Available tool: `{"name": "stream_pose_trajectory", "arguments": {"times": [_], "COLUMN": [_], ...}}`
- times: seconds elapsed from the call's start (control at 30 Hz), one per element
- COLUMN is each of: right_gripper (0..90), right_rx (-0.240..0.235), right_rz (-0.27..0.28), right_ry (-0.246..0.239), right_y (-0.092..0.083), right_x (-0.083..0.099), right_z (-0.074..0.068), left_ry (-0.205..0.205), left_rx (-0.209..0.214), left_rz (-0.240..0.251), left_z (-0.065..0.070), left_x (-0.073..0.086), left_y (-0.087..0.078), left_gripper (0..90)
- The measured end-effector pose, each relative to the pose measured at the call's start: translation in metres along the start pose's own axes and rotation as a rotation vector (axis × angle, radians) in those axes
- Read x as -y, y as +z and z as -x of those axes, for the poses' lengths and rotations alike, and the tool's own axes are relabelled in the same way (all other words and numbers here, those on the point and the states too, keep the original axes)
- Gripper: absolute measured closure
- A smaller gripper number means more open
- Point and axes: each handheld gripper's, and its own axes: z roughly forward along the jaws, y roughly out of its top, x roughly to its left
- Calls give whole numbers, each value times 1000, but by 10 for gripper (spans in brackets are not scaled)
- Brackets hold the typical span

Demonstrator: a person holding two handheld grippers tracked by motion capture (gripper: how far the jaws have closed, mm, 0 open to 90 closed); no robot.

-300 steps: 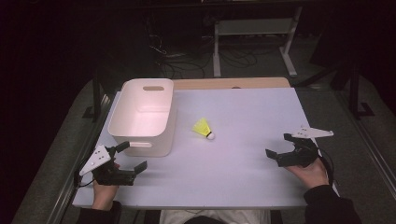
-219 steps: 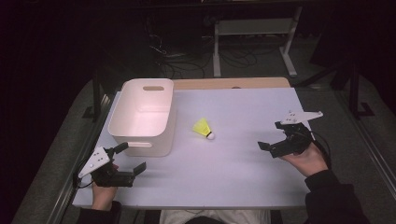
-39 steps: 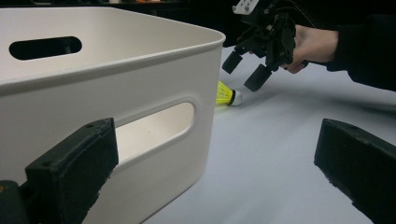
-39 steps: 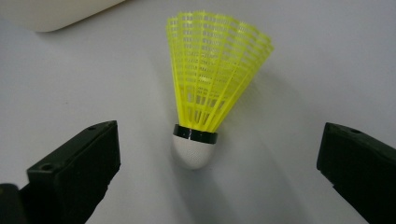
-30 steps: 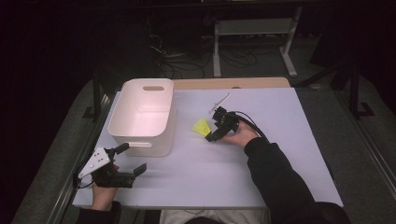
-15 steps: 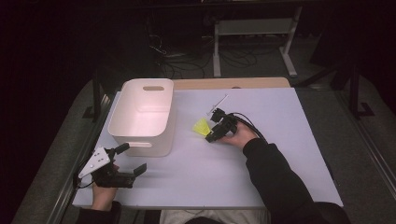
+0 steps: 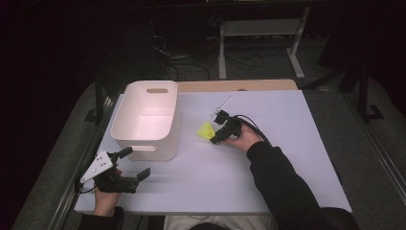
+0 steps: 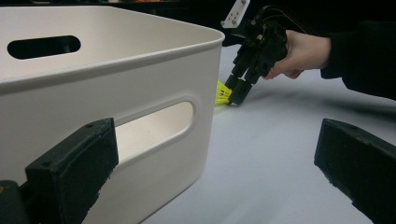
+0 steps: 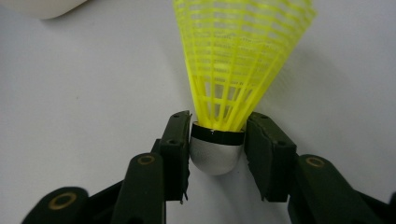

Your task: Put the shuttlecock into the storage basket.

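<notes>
Now the right gripper (image 9: 217, 154) has just been closing and clamps the yellow shuttlecock (image 9: 236, 70) by its cork on the tabletop (image 7: 268, 182) beside the white bin (image 7: 146, 120), likely its destination. Meanwhile the left gripper (image 7: 129, 165) waits, jaws spread.

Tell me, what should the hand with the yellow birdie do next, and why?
Probably lift it a little off the table. The right gripper has just been closing, and its fingers now pinch the shuttlecock at its white tip. The white bin sits open right beside it, and the left gripper waits open, far off.
</notes>
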Motion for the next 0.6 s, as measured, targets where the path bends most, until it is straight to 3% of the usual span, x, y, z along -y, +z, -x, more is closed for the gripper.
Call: {"name": "stream_pose_trajectory", "arguments": {"times": [0.6], "right_gripper": [633], "right_rx": [32], "right_rz": [19], "right_ry": [3], "right_y": [-14], "right_x": [2], "right_z": [-1], "left_ry": [-2], "left_rx": [1], "left_rz": [1], "left_z": [0], "left_x": [0], "left_y": [0], "left_gripper": [0]}}
